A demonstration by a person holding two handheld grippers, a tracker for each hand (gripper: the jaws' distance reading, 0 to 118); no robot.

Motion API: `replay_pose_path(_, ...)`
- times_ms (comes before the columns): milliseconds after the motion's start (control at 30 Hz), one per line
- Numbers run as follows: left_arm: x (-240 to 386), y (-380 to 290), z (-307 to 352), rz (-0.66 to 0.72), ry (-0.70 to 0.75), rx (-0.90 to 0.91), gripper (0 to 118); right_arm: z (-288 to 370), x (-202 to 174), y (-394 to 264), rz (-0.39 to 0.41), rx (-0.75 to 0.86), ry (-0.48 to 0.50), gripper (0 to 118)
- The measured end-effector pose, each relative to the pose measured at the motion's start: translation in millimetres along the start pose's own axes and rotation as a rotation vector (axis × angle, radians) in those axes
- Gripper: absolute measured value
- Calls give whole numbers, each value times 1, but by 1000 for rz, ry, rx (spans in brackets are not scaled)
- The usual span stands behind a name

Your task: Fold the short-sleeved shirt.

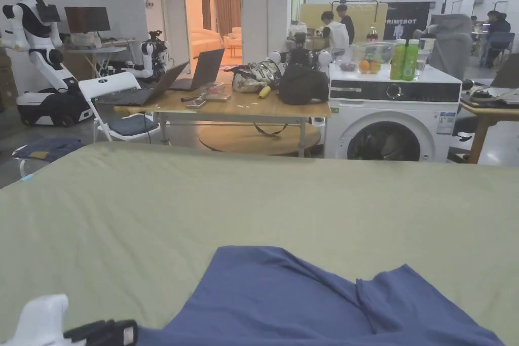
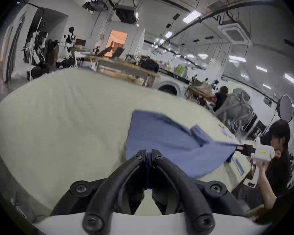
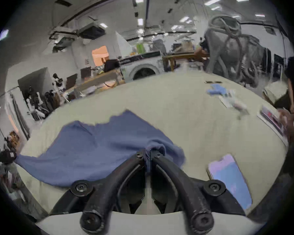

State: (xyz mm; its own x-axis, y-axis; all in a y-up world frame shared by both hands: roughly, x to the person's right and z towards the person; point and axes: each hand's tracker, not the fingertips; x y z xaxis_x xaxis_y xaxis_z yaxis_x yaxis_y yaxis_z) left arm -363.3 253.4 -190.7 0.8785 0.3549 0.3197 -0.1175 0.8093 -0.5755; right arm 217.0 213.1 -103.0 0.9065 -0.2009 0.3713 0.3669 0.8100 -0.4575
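Note:
A blue short-sleeved shirt (image 1: 304,301) lies spread on the pale green table cover (image 1: 202,210), near its front edge, one sleeve (image 1: 410,291) folded over at the right. In the left gripper view my left gripper (image 2: 148,154) is shut on an edge of the shirt (image 2: 168,145), blue cloth pinched between both jaws. The right gripper (image 2: 239,148) shows farther off there, pulling the shirt's other corner taut. In the right gripper view my right gripper (image 3: 148,154) is shut on a bunched edge of the shirt (image 3: 92,154). The left gripper (image 1: 109,332) sits at the head view's bottom left.
A phone (image 3: 231,177) lies on the cover right of the right gripper. Papers and a small blue cloth (image 3: 215,90) lie farther right. Beyond the table stand a wooden desk (image 1: 228,106) with laptops, a washing machine (image 1: 393,119) and a folding chair (image 1: 116,109).

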Motion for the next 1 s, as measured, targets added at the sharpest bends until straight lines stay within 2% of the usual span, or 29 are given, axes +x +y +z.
replay_pose_path(67, -1, -22, 6, -10, 1, -31, 0, 7, 3, -20, 7, -35, 2, 1)
replay_pose_path(133, -16, -40, 5, -48, 41, -90, 0, 8, 8, -33, -26, -65, 15, 1)
replay_pose_path(167, -22, -48, 4, -19, 30, -90, 0, 7, 10, -38, -27, -80, 23, 1)
replay_pose_path(200, -27, -54, 2, 16, 20, -103, 5, 8, 10, -42, -24, -82, 14, 1)
replay_pose_path(233, -34, -60, 1, 55, 24, -122, 15, 7, 11, -45, -23, -87, 11, 3)
replay_pose_path(267, -38, -65, 0, 70, 49, -108, 39, 7, 12, -48, -19, -88, 13, 18)
replay_pose_path(300, -40, -67, 1, 61, 85, -80, 58, 8, 10, -49, 1, -86, 5, 43)
replay_pose_path(333, -39, -67, 2, 49, 104, -62, 68, 10, 8, -51, 52, -90, -25, 67)
replay_pose_path(367, -37, -65, 3, 40, 95, -59, 70, 12, 7, -52, 100, -85, -54, 83)
replay_pose_path(467, -24, -46, 10, -27, 70, 42, 70, 25, 3, -50, 195, -26, -56, 82)
replay_pose_path(533, -3, -32, 11, -135, 99, 90, 70, 32, -6, -43, 229, 16, -39, 82)
replay_pose_path(667, 43, -5, 5, -279, 91, 209, 70, 45, -31, -27, 239, 74, 73, 81)
replay_pose_path(700, 54, 0, 3, -294, 69, 235, 69, 48, -37, -24, 229, 92, 106, 75)
replay_pose_path(733, 65, 4, 2, -301, 43, 252, 64, 52, -43, -21, 222, 103, 145, 62)
replay_pose_path(767, 76, 3, 2, -304, 26, 265, 42, 54, -48, -18, 217, 112, 175, 34)
replay_pose_path(800, 84, 5, 1, -306, 15, 264, 19, 56, -53, -15, 217, 122, 192, 13)
replay_pose_path(833, 92, 5, 0, -304, 8, 261, 0, 58, -58, -12, 230, 128, 206, 2)
replay_pose_path(1000, 104, -4, -4, -255, -46, 217, 0, 57, -71, -11, 272, 132, 212, 0)
